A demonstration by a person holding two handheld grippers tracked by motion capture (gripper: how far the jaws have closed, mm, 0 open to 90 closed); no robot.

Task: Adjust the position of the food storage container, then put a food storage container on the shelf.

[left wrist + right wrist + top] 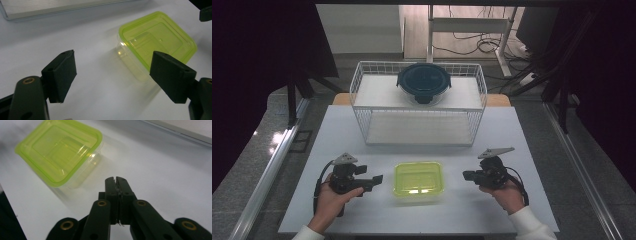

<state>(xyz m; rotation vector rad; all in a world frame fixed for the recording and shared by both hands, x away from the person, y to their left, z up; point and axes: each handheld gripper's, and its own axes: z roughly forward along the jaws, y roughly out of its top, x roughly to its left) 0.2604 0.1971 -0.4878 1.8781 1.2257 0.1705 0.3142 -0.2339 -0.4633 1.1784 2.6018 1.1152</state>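
Watching from the side, the left gripper [112, 75] has its jaws spread wide and is aimed at the near corner of the green-lidded container [418, 181], just short of touching it. The right gripper [116, 181] has its jaws pressed together on nothing and sits off to the other side, apart from the box. The container itself rests flat on the white surface [362, 125], between the two grippers and in front of the wire rack [418, 102], which already has a round dark-lidded container [424, 82] on its top shelf.

If the plan is a left-side grab, I'd go in level and bite the clear wall below the lid lip, since that thin plastic looks slippery and flexy. Right one should probably open up and steady the far side so it doesn't skate.
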